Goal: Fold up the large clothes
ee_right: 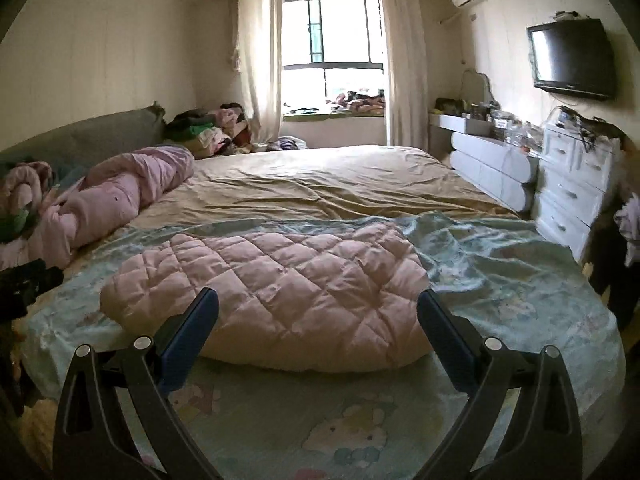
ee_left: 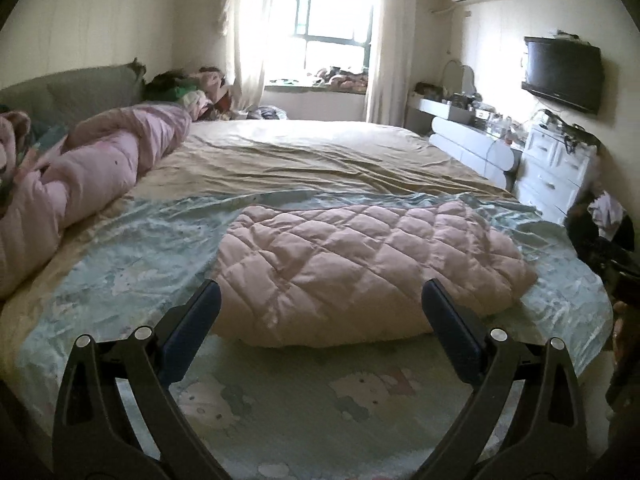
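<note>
On the blue sheet (ee_left: 132, 248) lies the folded pink quilted coat (ee_left: 360, 264); both grippers (ee_left: 320, 308) (ee_right: 318, 308) gape wide, empty.

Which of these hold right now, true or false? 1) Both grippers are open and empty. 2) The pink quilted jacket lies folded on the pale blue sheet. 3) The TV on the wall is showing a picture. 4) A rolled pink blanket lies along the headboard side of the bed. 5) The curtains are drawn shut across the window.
1) True: the left gripper and right gripper are both wide open, with nothing between the jaws.
2) True: the jacket lies as a compact bundle on the sheet.
3) False: the TV screen is dark.
4) True: the blanket lies there.
5) False: the curtains hang parted beside the window.
</note>
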Available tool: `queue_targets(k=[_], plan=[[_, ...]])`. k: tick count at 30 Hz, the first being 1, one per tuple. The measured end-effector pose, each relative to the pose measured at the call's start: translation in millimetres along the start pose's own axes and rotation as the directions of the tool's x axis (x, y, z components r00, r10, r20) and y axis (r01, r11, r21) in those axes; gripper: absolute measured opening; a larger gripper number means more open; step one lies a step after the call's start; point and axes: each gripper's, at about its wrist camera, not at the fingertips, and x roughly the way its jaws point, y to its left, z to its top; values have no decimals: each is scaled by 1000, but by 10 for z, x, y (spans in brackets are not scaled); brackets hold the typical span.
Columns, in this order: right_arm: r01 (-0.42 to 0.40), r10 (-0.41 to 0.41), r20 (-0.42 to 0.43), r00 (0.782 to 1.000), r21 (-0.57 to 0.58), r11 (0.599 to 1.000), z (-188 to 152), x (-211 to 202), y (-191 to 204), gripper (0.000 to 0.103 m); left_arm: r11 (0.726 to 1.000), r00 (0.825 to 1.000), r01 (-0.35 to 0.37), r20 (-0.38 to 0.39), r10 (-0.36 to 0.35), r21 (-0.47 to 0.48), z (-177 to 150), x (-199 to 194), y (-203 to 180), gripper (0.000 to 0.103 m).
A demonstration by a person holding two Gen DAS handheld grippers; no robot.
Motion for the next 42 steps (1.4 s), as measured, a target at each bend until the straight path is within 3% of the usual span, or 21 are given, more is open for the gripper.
queue_targets(k=[5,16,23,42], plan=[[6,-5,-27,1000,36,999,-232,-50,62,99,1000,1000,-2,-11,2,-14,-174,-64,-87,94],[-15,18,-87,996,30,999,-454,128,333,99,998,990,-20,-140,10,-65,-476,186,-165,94],[-30,32,-112,993,18,999,-484,200,402,99,996,987,-75,-143,66,-57,-464,201,-161,94],[-39,39,-115,993,5,999,-502,195,447,99,995,988,-68,-142,57,-70,-476,193,-150,94]])
